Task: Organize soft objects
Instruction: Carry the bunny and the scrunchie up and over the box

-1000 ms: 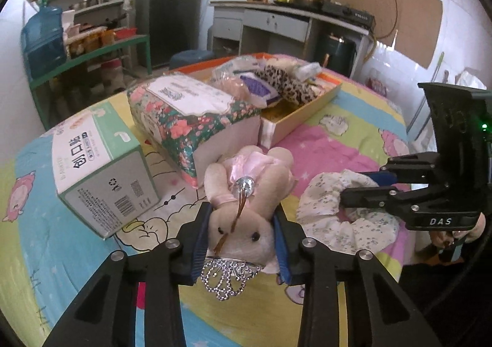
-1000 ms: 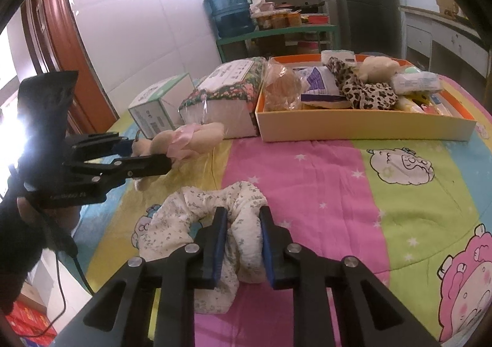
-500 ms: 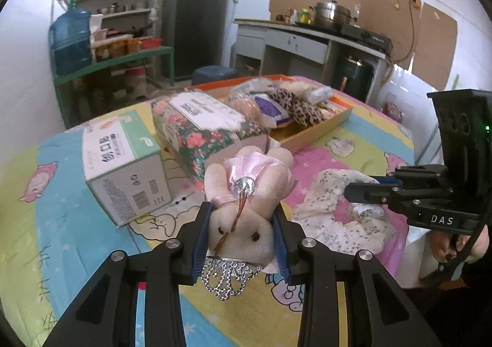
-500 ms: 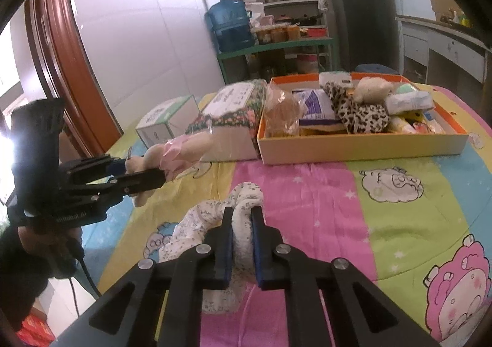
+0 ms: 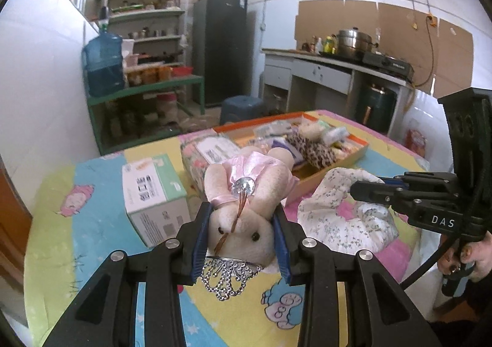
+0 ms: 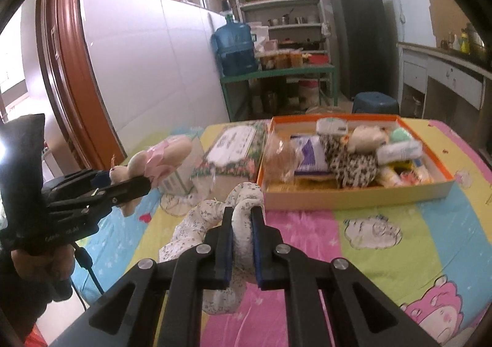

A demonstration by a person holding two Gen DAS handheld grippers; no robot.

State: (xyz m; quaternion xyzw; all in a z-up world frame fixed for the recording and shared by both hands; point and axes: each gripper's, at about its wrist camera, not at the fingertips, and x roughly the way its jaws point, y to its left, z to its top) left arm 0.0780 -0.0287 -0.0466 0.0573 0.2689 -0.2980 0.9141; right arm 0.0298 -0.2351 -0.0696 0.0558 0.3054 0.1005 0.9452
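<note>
Grippers: two, both clamped on soft things. Left gripper [image 5: 241, 242] squeezing one plush bunny [image 5: 246, 193] by the head, raised over the cartoon tablecloth [image 5: 92, 224]; also seen from the right wrist [image 6: 123, 187]. Right gripper [image 6: 241, 242] pinching one floral fabric piece [image 6: 215, 214], lifted at the pinch, rest trailing on the cloth. Beyond: one orange tray [image 6: 353, 196] packed with soft items, one floral tissue pack [image 6: 236, 147] and one white-green box [image 5: 153, 196] beside it.

Plush rabbit [image 5: 246, 193] raised off the table since a second ago, floral cloth [image 6: 243, 217] pinched tight and lifted
</note>
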